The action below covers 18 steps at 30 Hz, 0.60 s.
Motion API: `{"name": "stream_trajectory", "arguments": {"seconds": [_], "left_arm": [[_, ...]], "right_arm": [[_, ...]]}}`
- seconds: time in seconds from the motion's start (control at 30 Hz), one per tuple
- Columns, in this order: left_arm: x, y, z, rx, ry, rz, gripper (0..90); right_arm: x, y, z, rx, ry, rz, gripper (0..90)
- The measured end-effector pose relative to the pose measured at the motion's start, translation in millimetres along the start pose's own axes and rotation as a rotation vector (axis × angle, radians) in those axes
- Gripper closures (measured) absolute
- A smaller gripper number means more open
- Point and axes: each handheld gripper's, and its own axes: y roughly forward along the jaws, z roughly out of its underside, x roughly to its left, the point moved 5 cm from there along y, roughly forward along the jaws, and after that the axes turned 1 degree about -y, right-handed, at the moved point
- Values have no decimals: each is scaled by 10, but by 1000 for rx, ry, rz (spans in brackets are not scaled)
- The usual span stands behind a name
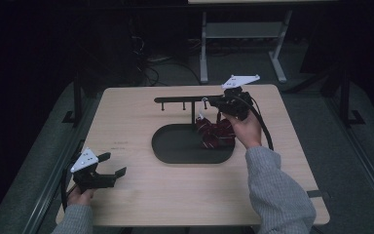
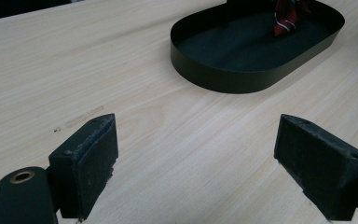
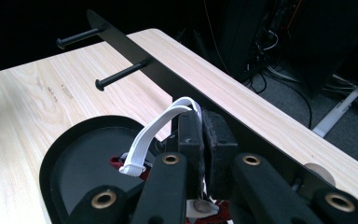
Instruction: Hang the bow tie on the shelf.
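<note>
Wooden table (image 1: 141, 195): right claw (image 3: 201, 140) clamps white loop (image 3: 156, 133) beside peg rack (image 3: 135, 58); left claw (image 2: 196, 163) apart.

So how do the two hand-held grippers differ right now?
The left hand-held gripper has its jaws wide apart and holds nothing; the right hand-held gripper is shut on a white loop. The left sits low near the table's front left corner, while the right is raised by the black rack over the tray. Both are black with a grey plate on top.
</note>
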Motion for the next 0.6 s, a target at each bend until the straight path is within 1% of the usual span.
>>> {"name": "stream_trajectory", "arguments": {"seconds": [0.47, 0.6], "left_arm": [[-5, -2, -3, -2, -1, 0, 130], [-5, -4, -3, -3, -2, 0, 130]], "right_arm": [[-15, 21, 17, 17, -3, 14, 857], [-21, 28, 25, 21, 0, 11, 851]]}}
